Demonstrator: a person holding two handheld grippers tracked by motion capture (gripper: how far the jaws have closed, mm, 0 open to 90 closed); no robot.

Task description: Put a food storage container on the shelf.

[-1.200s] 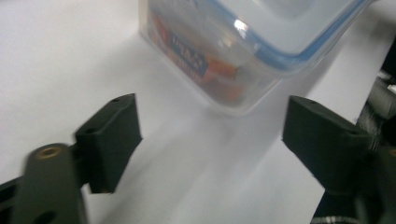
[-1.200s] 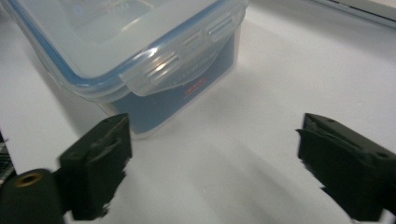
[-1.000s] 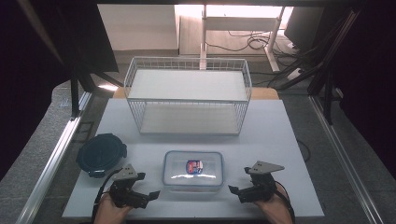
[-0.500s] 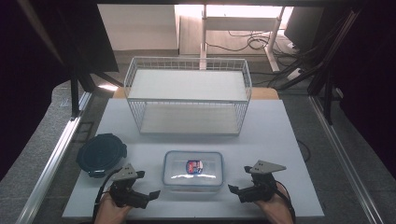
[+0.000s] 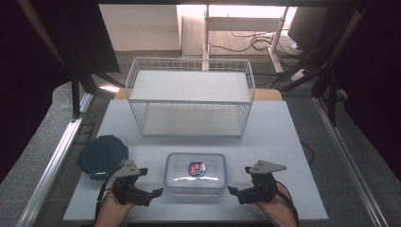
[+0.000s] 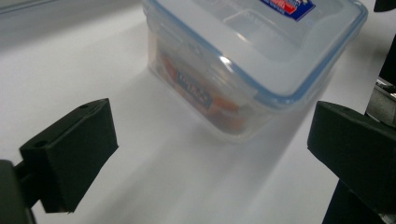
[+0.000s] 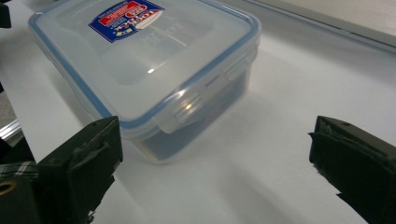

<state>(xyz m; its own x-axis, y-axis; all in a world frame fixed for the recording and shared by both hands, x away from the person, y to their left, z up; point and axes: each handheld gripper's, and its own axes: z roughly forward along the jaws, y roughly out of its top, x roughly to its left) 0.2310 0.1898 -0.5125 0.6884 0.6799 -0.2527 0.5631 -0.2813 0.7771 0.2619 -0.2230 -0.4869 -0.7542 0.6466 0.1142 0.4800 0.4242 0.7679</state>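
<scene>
I hold my left tool (image 5: 150,194) and my right tool (image 5: 236,193) at either end of the clear lidded container (image 5: 195,172), which sits on the white worktop (image 5: 283,142) near its front edge. Both tools stand wide open and grip nothing; each is just beside the container, not touching it. I judge this as the approach step before a grasp. The next move calls for advancing each tool until an end latch (image 7: 187,109) lies between its jaws. The wire basket (image 5: 189,101) stands behind, well apart; a dark round lid (image 5: 102,155) lies at left.
</scene>
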